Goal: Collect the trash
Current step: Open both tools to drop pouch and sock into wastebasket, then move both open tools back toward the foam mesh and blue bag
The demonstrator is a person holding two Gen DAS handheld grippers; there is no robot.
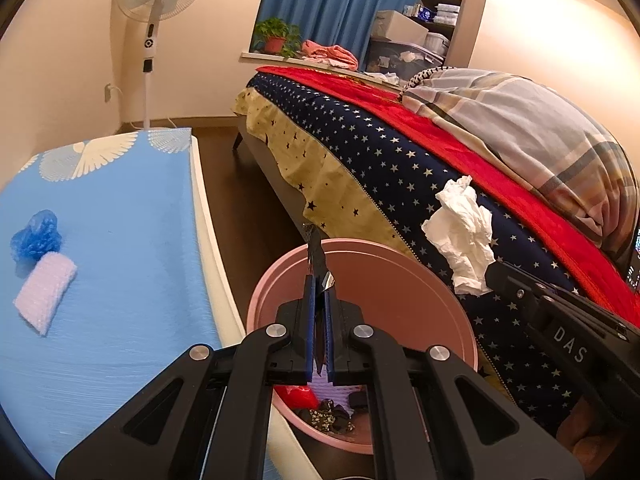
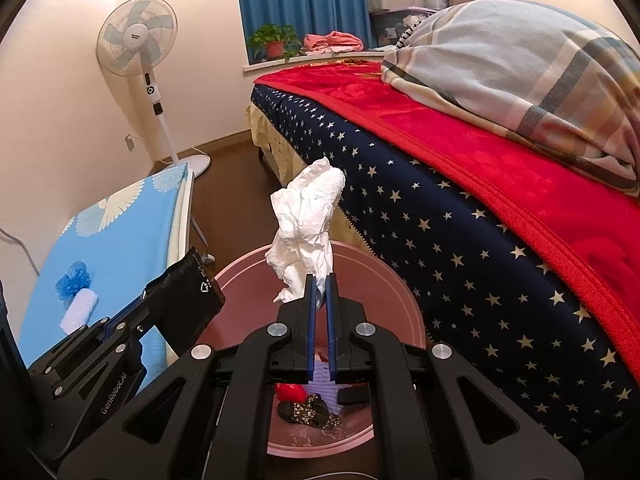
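Holding both catches over the pink bin (image 1: 436, 280), I am at the drop step. My left gripper (image 1: 320, 280) is clamped on a black wrapper (image 2: 188, 300), seen edge-on from its own camera and as a flat dark packet at nine o'clock from the right one. My right gripper (image 2: 320, 284) is pinched on a crumpled white tissue (image 2: 306, 232), which stands up at twelve o'clock above the fingers and shows at three o'clock in the left view. The bin sits on the floor between the blue table (image 1: 120, 240) and the bed (image 1: 400, 168), and already holds a red scrap and dark bits at its bottom. Next I judge both tongs must part while over the rim, so each piece falls inside. Still waiting on the table at nine o'clock are a blue plastic wad (image 1: 36, 236) and a pale foam piece (image 1: 44, 300)
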